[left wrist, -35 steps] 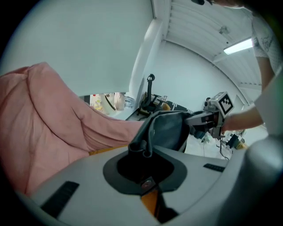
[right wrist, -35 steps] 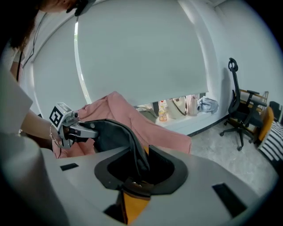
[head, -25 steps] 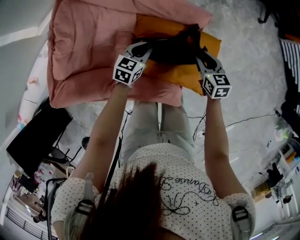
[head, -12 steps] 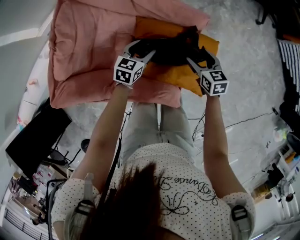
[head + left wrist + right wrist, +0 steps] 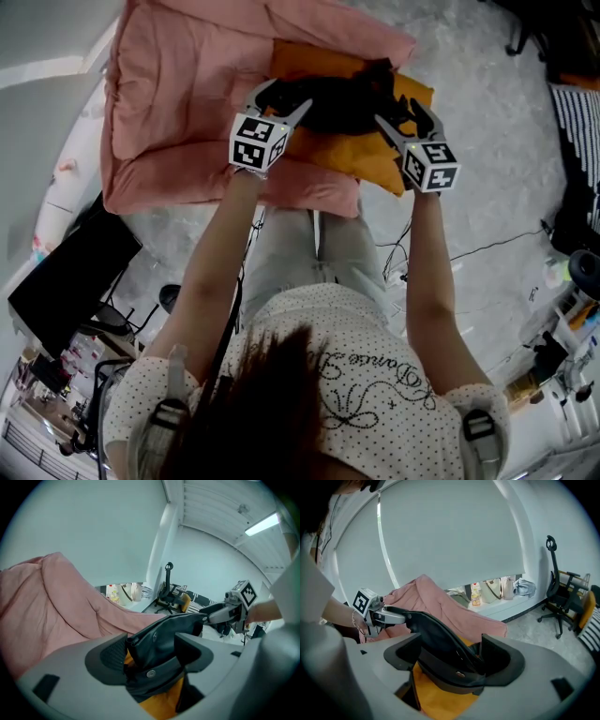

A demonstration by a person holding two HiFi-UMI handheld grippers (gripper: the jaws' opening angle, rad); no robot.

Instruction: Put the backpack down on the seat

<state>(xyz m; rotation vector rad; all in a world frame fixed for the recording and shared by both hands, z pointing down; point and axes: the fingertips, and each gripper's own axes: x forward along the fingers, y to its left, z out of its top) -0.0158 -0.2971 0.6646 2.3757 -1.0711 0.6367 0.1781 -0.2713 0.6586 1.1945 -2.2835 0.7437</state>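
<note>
Left tongs (image 5: 280,95) and right tongs (image 5: 401,112) just opened wide, backpack (image 5: 361,155) strap (image 5: 333,92) loose between each; backpack rests on pink seat (image 5: 178,112).

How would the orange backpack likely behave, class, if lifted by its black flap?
Probably floppy: its black flap curves and creases. Likely to sag, since the orange backpack lies slumped on the pink cushion. Unlikely to roll.

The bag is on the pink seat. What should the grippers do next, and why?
Probably draw both back. The backpack lies on the seat, and the left gripper and right gripper have just been opening, with its black top loose between their jaws.
</note>
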